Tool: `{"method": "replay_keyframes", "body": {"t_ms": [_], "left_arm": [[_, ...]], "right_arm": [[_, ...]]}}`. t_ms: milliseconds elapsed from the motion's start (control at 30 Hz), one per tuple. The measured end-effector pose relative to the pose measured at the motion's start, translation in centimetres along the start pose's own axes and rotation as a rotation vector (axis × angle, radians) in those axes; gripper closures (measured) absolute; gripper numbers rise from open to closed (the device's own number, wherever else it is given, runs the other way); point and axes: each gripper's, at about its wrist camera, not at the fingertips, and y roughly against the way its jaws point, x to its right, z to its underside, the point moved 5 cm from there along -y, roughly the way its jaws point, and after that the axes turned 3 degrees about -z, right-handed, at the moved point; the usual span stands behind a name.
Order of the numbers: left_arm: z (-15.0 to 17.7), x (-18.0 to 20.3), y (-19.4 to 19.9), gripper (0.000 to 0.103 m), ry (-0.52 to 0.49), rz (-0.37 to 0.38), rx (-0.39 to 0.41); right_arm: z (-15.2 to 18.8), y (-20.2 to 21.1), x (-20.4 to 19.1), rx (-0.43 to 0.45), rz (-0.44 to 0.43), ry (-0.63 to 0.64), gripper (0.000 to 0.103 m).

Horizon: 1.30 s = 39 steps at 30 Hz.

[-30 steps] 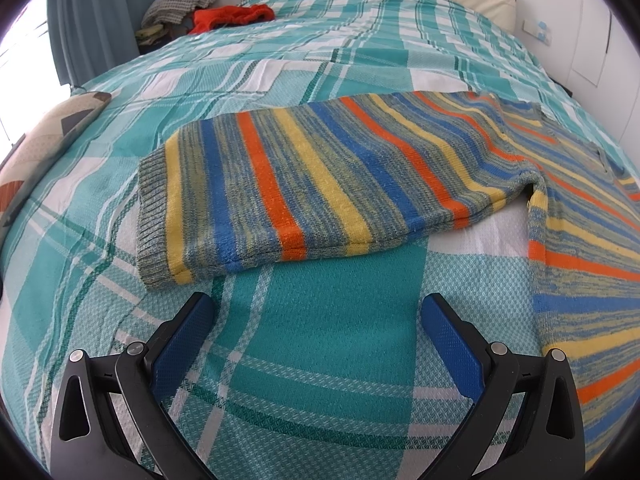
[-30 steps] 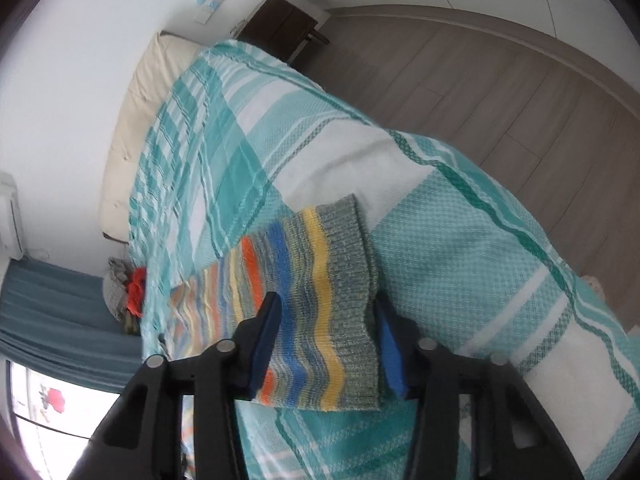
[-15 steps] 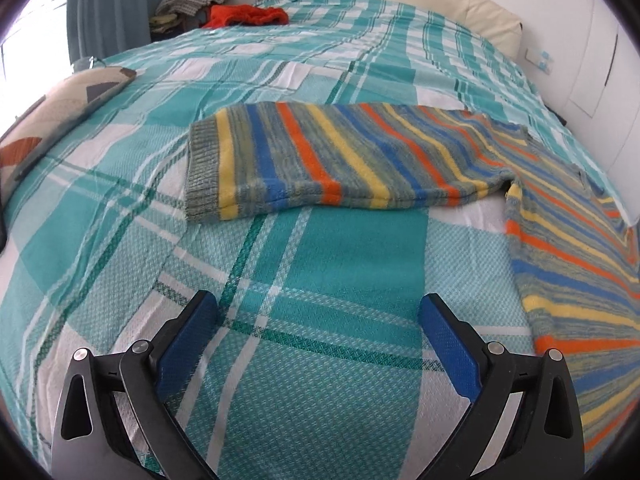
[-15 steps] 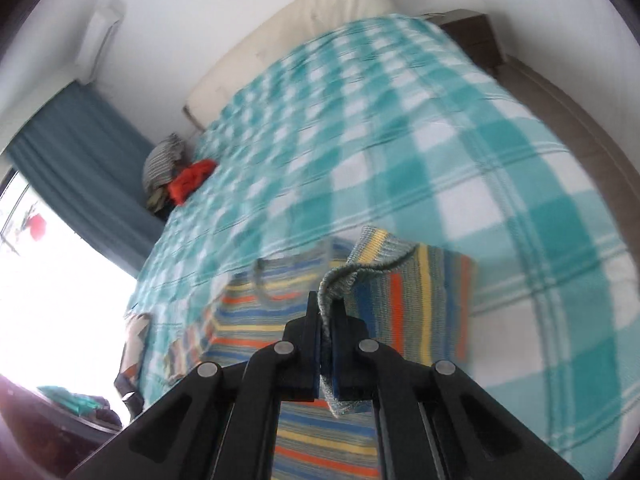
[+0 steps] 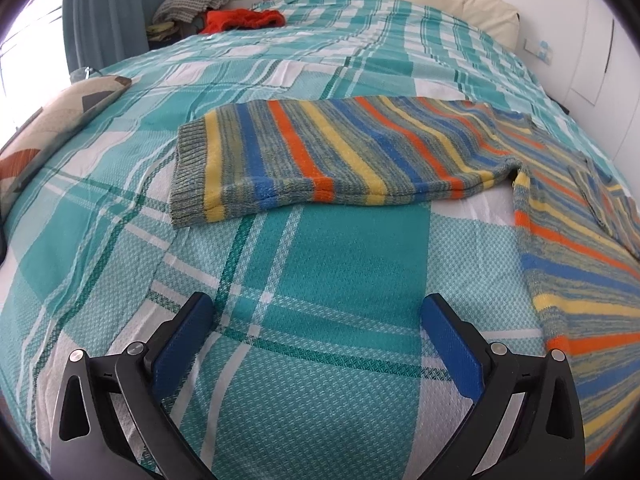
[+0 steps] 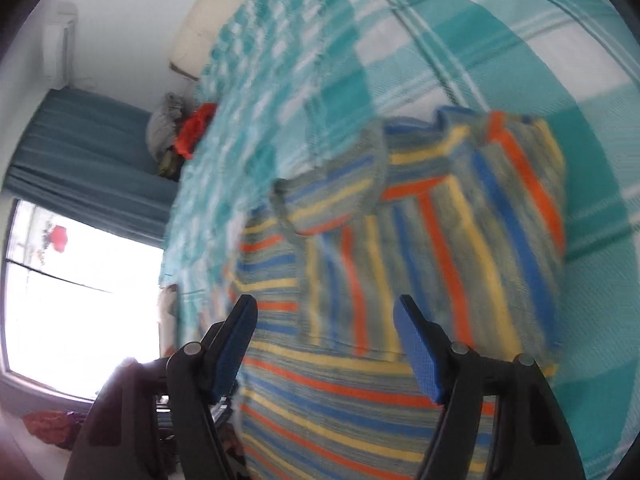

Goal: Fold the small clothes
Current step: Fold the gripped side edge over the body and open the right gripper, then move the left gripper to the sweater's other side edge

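Right tongs (image 6: 326, 344) just opened wide, nothing between the blue pads, hovering over the folded-in sleeve at frame centre; left tongs (image 5: 316, 340) spread open and empty above the teal plaid bedspread (image 5: 340, 272); striped knitted sweater in grey, blue, orange and yellow (image 5: 344, 152) lying mid-frame, other sleeve stretched out leftward; probably soft, light, floppy, not slippery; best pinched at the ribbed cuff (image 5: 186, 172).

Motion blur smears the striped sweater (image 6: 420, 248) in the right wrist view
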Motion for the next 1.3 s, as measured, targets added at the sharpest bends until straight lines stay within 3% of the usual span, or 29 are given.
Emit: {"method": "replay_keyframes", "body": {"t_ms": [33,67,100,200,233,300,367,467,533,600,667,733,833,1300], "left_arm": [[0.0,0.0,0.0,0.000,0.000,0.000,0.000],[0.0,0.0,0.0,0.000,-0.001,-0.001,0.000],[0.0,0.0,0.0,0.000,-0.001,-0.002,0.000],[0.0,0.0,0.0,0.000,-0.002,-0.002,0.000],[0.0,0.0,0.0,0.000,-0.003,-0.004,0.000],[0.0,0.0,-0.1,0.000,-0.007,-0.010,-0.001],[0.0,0.0,-0.1,0.000,-0.010,-0.014,-0.001],[0.0,0.0,-0.2,0.000,-0.010,-0.013,-0.001],[0.0,0.0,-0.2,0.000,-0.010,-0.014,-0.001],[0.0,0.0,-0.1,0.000,-0.011,-0.014,-0.001],[0.0,0.0,-0.1,0.000,-0.011,-0.014,-0.001],[0.0,0.0,-0.1,0.000,-0.011,-0.014,-0.001],[0.0,0.0,-0.2,0.000,-0.014,-0.018,-0.002],[0.0,0.2,-0.2,0.000,-0.019,-0.022,-0.005]], "right_arm": [[0.6,-0.5,2.6,-0.016,0.093,-0.023,0.033],[1.2,-0.8,4.7,-0.028,0.160,-0.037,0.048],[1.9,-0.4,5.8,-0.003,0.156,-0.034,0.053],[3.3,3.3,6.6,0.128,0.124,-0.019,0.047],[3.9,4.8,6.6,0.175,0.138,-0.007,0.038],[5.1,7.9,6.7,0.274,0.203,0.039,0.034],[6.4,10.8,6.8,0.359,0.317,0.099,0.032],[8.2,13.8,8.5,0.454,0.575,0.218,0.028],[8.9,14.7,10.6,0.477,0.707,0.250,0.026],[9.4,14.9,13.2,0.463,0.769,0.212,0.026],[10.2,14.2,15.8,0.425,0.782,0.180,0.024],[10.8,13.6,16.6,0.464,0.759,0.195,0.014],[10.5,13.1,16.7,0.470,0.755,0.200,0.009],[11.0,12.5,17.1,0.486,0.741,0.205,0.004]]}}
